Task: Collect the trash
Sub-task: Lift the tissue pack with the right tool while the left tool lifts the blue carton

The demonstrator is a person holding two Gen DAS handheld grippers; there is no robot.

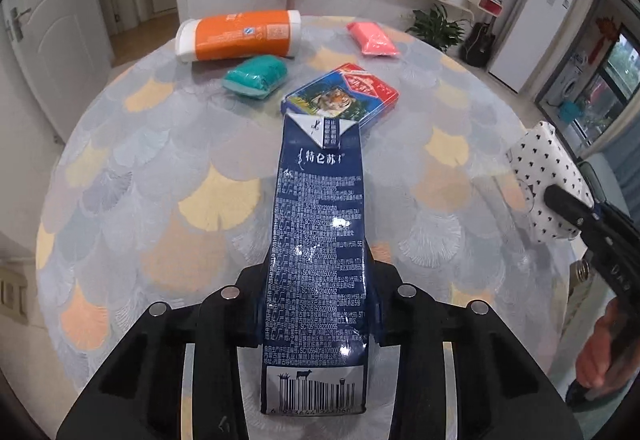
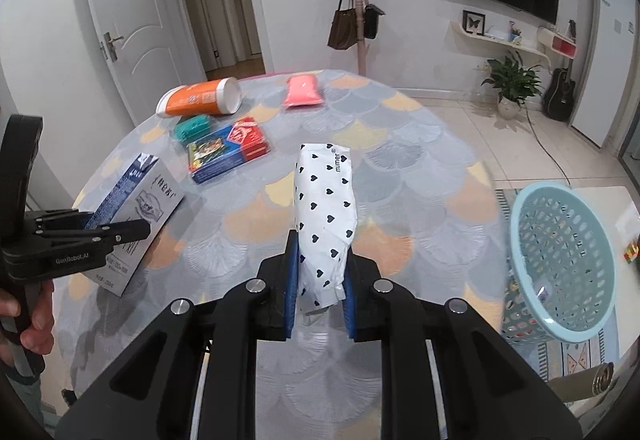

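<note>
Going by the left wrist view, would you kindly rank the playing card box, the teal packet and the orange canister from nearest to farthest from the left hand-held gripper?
Measured from the left hand-held gripper:
1. Playing card box, just past the tip of the held milk carton, slightly right.
2. Teal packet, farther back, left of the box.
3. Orange canister, lying on its side behind the packet, near the table's far edge.

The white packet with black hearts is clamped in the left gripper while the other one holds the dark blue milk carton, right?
Not quite. The right wrist view shows the white packet with black hearts clamped in the right gripper; the left gripper holds the dark blue milk carton.
</note>
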